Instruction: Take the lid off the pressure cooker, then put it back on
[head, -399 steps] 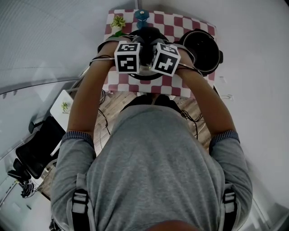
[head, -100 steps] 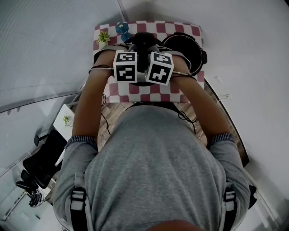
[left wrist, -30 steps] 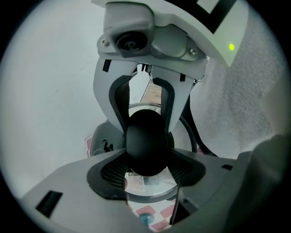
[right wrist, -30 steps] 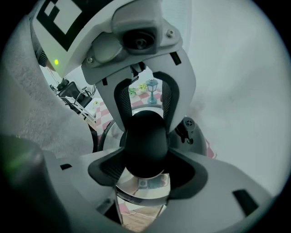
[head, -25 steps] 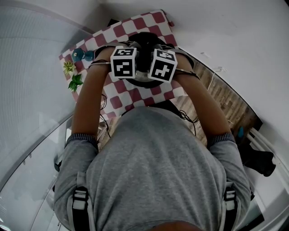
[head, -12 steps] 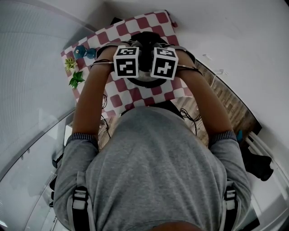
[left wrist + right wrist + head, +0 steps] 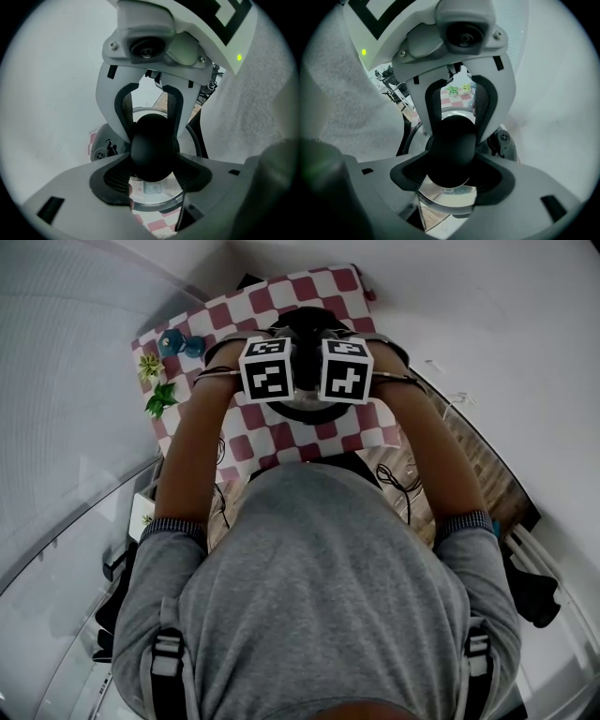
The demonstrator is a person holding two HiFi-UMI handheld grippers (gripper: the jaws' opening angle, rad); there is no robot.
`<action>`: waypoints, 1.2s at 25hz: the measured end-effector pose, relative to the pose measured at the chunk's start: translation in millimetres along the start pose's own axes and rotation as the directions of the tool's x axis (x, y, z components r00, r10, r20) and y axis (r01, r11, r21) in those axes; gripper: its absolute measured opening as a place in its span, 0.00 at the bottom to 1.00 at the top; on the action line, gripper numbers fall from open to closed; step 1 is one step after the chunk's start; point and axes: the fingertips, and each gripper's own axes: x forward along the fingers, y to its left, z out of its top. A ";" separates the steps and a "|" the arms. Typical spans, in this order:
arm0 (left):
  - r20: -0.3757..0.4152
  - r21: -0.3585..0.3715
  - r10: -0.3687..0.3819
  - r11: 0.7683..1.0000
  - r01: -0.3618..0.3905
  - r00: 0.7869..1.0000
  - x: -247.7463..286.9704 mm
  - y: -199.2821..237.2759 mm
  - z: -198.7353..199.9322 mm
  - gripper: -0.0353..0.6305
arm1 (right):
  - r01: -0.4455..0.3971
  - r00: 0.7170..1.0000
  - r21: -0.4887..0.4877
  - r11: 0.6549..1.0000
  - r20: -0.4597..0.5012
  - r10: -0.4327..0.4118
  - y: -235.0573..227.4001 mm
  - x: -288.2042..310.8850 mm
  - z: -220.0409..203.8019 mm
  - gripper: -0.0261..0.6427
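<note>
- The black rounded knob [image 7: 154, 147] of the shiny metal pressure-cooker lid [image 7: 447, 199] is clamped between the pads of the left gripper [image 7: 153, 174]; the same knob is clamped from the opposite side by the right gripper [image 7: 452, 177].
- The lid is found over the middle of the red-and-white checked cloth [image 7: 272, 442]; whether it is seated or lifted cannot be told (much is covered by the person's forearms [image 7: 192, 446]).
- Small green plants [image 7: 161, 401] are set at the cloth's left edge.

Lid knob [image 7: 153, 147] between left gripper [image 7: 152, 177] and right gripper [image 7: 452, 180], above table [image 7: 272, 432], plants [image 7: 155, 399] at table's left
</note>
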 end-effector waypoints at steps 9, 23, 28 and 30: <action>0.017 -0.111 0.044 0.993 -0.042 0.999 -0.2 1.6 1.3 0.51 | -0.033 0.999 -0.085 0.996 -0.015 0.032 1.1 0.2 0.6 0.50; 0.011 -0.335 0.119 0.936 -0.109 0.993 0.9 3.0 1.0 0.51 | -0.104 0.994 -0.306 0.946 -0.061 0.090 1.5 1.5 -1.6 0.51; 0.004 -0.406 0.148 0.904 -0.133 0.989 0.3 4.7 0.3 0.51 | -0.131 0.991 -0.377 0.917 -0.084 0.107 0.5 1.4 -1.5 0.51; -0.001 -0.438 0.159 0.887 -0.143 0.987 0.1 5.0 0.0 0.51 | -0.138 0.990 -0.406 0.903 -0.090 0.110 0.3 1.4 -1.6 0.51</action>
